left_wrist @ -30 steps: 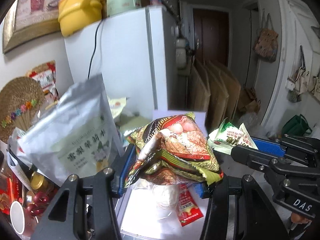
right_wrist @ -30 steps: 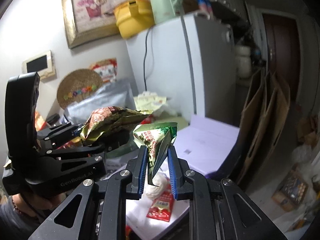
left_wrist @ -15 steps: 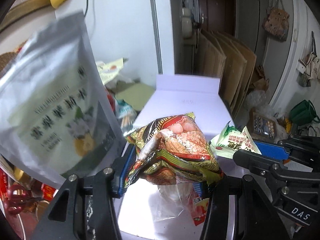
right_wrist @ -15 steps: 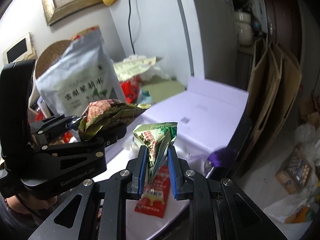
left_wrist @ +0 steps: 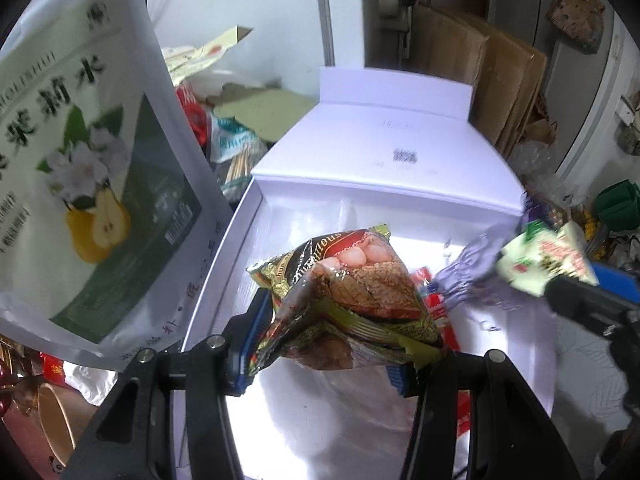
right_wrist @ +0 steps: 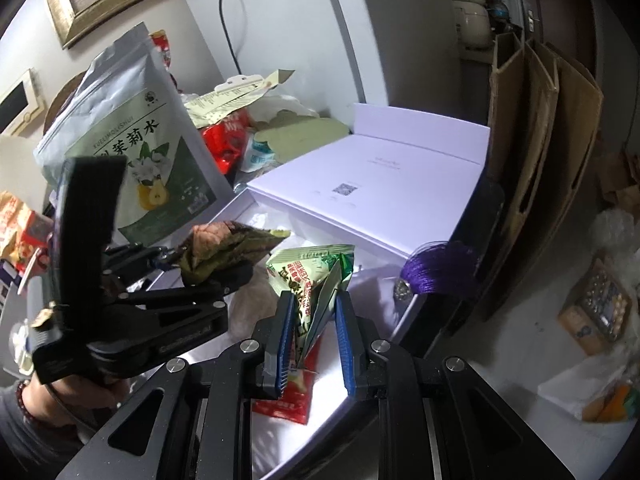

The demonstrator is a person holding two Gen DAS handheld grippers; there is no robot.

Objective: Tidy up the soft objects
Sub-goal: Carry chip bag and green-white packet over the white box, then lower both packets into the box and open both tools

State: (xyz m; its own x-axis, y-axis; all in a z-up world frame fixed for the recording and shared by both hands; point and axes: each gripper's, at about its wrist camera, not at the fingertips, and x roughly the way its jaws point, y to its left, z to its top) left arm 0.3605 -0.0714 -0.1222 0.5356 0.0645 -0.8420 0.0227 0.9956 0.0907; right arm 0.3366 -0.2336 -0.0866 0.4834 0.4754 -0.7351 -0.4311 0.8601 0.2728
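My left gripper (left_wrist: 324,344) is shut on a brown and gold snack bag (left_wrist: 348,300) and holds it above the open white box (left_wrist: 240,248). The bag also shows in the right wrist view (right_wrist: 224,248). My right gripper (right_wrist: 314,344) is shut on a small green and white packet (right_wrist: 310,276), held over the same box (right_wrist: 376,240). That packet shows blurred at the right of the left wrist view (left_wrist: 548,260). A red sachet (right_wrist: 286,396) and a clear plastic bag (left_wrist: 360,400) lie inside the box.
A large silver pear-print pouch (left_wrist: 84,160) stands left of the box. The box's open lid (right_wrist: 384,168) lies behind it, with a purple tassel (right_wrist: 432,272) at its right corner. Clutter lies by the white fridge (right_wrist: 288,32). Cardboard sheets (right_wrist: 536,128) lean at the right.
Both grippers have moved forward and down over the open box with their packets. The pouch and box now look closer and larger.
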